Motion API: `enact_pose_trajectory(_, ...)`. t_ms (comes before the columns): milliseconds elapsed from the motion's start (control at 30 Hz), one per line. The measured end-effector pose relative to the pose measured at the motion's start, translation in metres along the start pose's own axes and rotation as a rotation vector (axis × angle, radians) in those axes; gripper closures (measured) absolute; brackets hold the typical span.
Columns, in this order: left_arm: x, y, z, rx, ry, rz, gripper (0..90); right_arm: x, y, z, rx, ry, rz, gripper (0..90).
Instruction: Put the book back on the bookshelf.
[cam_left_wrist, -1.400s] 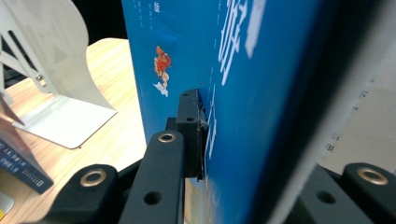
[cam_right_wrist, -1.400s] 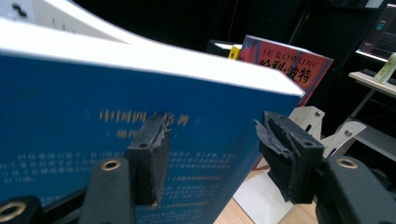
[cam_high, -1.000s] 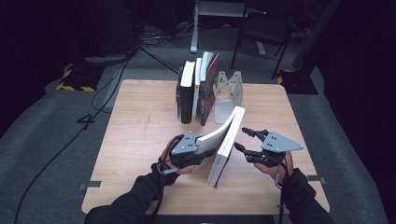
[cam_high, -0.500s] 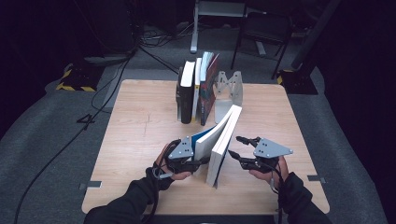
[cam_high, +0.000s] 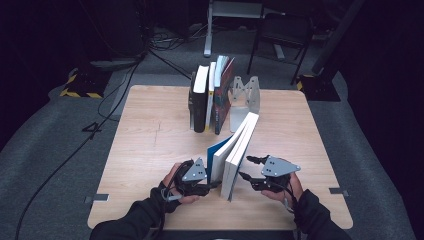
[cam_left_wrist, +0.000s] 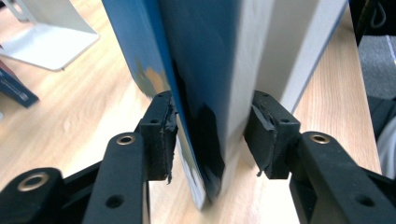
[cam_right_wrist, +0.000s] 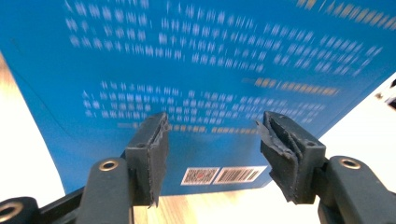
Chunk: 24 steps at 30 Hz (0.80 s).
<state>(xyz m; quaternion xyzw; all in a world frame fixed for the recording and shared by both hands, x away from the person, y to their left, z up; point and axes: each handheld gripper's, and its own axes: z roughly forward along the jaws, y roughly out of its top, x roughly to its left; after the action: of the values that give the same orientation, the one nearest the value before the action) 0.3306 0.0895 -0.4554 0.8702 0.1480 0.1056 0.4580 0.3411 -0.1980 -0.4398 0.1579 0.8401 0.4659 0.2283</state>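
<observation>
Left claw, just opening, loosely straddles the blue book; right claw open beside it

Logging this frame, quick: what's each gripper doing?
Left gripper: open, jaws just widened, blue book between them.
Right gripper: open, empty.

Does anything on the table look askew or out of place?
Yes. The blue book stands on its edge near the front, leaning, its front cover splayed away from the pages. The other books stand together beside the metal bookend at the back.
</observation>
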Motion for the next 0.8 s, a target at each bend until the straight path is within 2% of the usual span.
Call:
enact_pose_trajectory(100, -0.006, -0.004, 0.000, 0.029, 0.017, 0.020, 52.2, 0.000, -0.005, 0.006, 0.014, 0.009, 0.009, 40.7)
enact_pose_trajectory(200, -0.012, -0.004, 0.000, 0.050, 0.018, 0.020, 44.4, 0.001, -0.007, 0.009, 0.024, 0.016, 0.015, 39.6)
enact_pose_trajectory(267, -0.014, -0.006, 0.000, 0.051, -0.005, 0.009, 40.4, 0.001, -0.009, 0.011, 0.024, 0.022, 0.022, 39.2)
enact_pose_trajectory(467, -0.020, -0.008, 0.007, 0.060, -0.025, -0.002, 27.5, 0.001, -0.014, 0.016, 0.020, 0.027, 0.047, 37.1)
enact_pose_trajectory(600, -0.022, -0.009, 0.013, 0.058, -0.028, -0.027, 23.0, 0.002, -0.017, 0.020, 0.033, 0.030, 0.055, 36.3)
enact_pose_trajectory(733, -0.029, -0.007, 0.022, 0.027, -0.004, -0.048, 22.4, 0.002, -0.020, 0.023, 0.028, 0.030, 0.077, 35.0)
enact_pose_trajectory(800, -0.037, -0.005, 0.030, 0.014, 0.040, -0.055, 21.3, 0.003, -0.020, 0.024, 0.033, 0.022, 0.075, 34.9)
